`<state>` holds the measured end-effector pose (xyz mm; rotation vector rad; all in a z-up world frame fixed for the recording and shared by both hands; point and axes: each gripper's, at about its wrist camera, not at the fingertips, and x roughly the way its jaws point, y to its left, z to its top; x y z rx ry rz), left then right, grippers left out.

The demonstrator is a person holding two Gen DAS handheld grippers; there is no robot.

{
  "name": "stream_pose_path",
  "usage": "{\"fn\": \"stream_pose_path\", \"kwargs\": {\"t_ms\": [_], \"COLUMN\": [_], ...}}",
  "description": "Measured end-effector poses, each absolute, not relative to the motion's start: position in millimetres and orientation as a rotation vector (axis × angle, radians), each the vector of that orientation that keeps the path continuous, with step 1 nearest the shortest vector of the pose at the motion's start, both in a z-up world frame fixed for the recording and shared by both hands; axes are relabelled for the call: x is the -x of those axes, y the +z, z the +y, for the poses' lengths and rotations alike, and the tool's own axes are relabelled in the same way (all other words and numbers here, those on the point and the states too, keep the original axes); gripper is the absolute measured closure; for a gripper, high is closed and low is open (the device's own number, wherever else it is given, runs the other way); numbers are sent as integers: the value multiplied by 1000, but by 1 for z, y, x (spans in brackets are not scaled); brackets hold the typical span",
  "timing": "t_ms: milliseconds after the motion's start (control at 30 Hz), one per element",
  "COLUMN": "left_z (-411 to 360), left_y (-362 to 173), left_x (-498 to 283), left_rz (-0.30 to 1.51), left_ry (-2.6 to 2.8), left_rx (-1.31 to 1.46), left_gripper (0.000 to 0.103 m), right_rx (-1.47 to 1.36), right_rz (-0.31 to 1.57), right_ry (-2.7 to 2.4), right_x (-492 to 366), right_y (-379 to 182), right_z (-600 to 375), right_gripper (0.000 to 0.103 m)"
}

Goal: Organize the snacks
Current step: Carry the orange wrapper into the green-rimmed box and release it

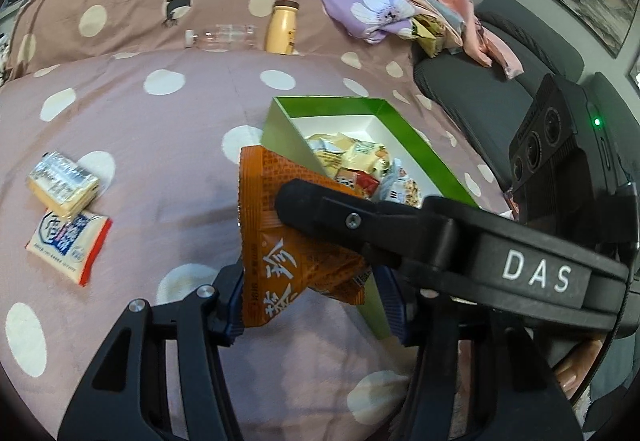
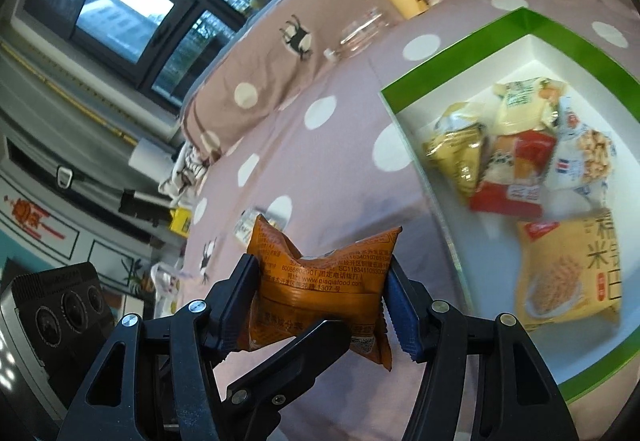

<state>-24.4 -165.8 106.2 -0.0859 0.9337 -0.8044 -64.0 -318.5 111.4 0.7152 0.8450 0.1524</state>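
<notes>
An orange snack packet (image 1: 280, 241) hangs above the spotted bed cover, held from both sides. In the left wrist view my left gripper (image 1: 314, 305) is shut on its lower part, and a black finger of my right gripper (image 1: 320, 209) presses on it from the right. The right wrist view has my right gripper (image 2: 320, 301) shut on the same orange packet (image 2: 320, 281), with a left finger (image 2: 288, 361) crossing below it. To the right lies the green box (image 1: 332, 101) with a white inside (image 2: 460, 41), which holds several snack packets (image 2: 520, 161).
Two loose packets (image 1: 64, 181) (image 1: 68, 245) lie on the bed at the left. A clear bottle (image 1: 220, 37) and a yellow bottle (image 1: 282, 27) rest by the pillow. Crumpled clothes (image 1: 400, 9) and a grey chair (image 1: 480, 81) are at the right.
</notes>
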Motion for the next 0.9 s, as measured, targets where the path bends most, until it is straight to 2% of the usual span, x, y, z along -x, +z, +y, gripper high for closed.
{"fn": "stream_pose_path", "kwargs": {"t_ms": [467,900], "left_z": [-199,-253], "left_y": [113,140], "left_x": [29,9], "left_rz": [908,865], "left_ry": [-900,-1005], "left_rx": [65,63], "left_gripper": [49,50], "right_rx": [-745,-747], "right_rz": [781,716], "right_ry": [64,-32], "right_x": [81,77], "right_y": [119,151], "right_z": [-353,-403], "right_gripper": [39,39]}}
